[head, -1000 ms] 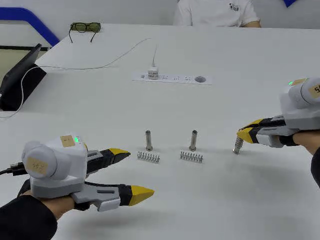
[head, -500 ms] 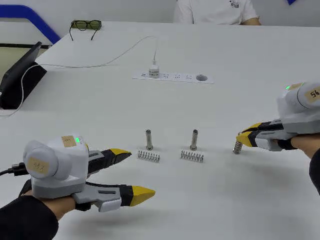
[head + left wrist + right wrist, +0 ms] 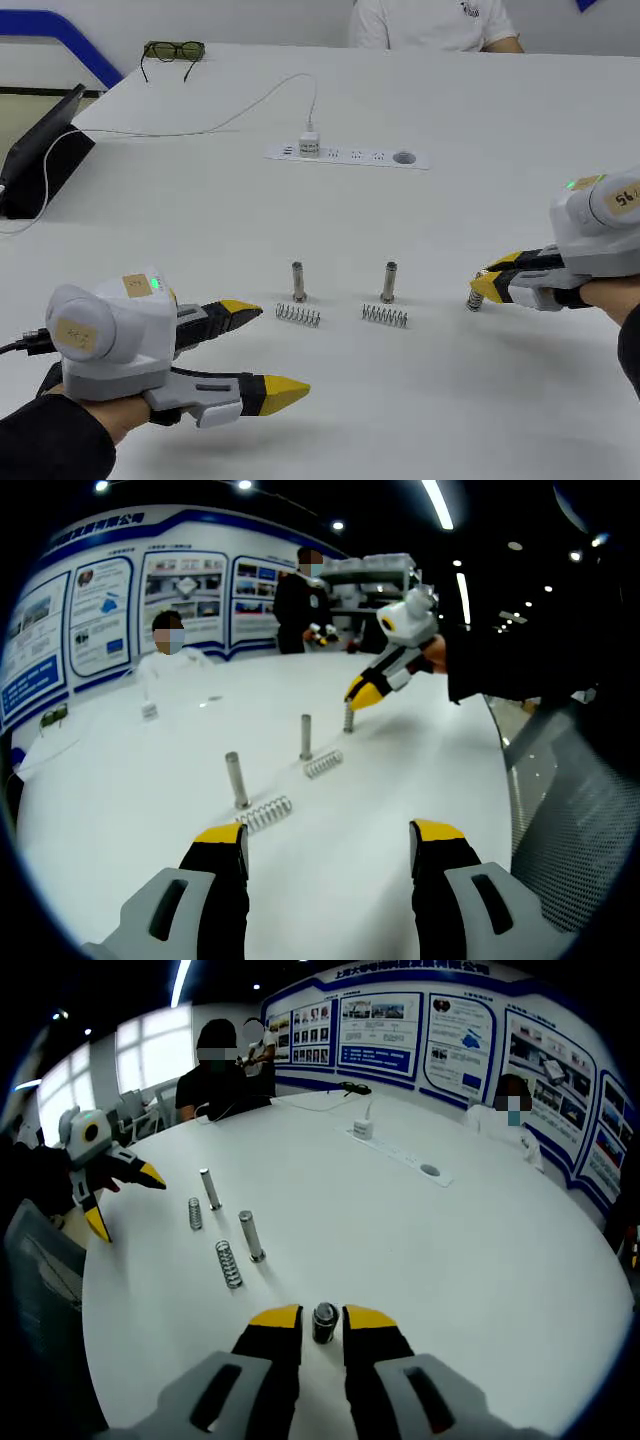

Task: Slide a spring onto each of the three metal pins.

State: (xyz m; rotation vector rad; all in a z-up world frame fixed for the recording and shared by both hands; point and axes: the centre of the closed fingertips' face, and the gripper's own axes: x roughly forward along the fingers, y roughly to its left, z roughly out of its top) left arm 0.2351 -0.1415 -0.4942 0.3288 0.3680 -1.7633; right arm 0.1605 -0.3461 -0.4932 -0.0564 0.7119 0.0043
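The right hand-held gripper [image 3: 322, 1316] is closed on the right spring [image 3: 476, 297], apparently seating it down its pin, while the left hand-held gripper [image 3: 272, 349] hovers open and empty near the two loose springs [image 3: 297, 315] lying before the bare pins [image 3: 298, 280] on the tabletop [image 3: 200, 220].

right tool [image 3: 322, 1320] clamping spring [image 3: 324, 1334] on pin [image 3: 324, 1312]

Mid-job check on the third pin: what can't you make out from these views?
1. Head view: the right gripper covers the top of the spring, so how far down it sits is hidden.
2. Right gripper view: the third pin is seen end-on; whether the jaws pinch the spring is too fine to tell.
3. Left gripper view: that pin is tiny, partly behind the gripper's tip.
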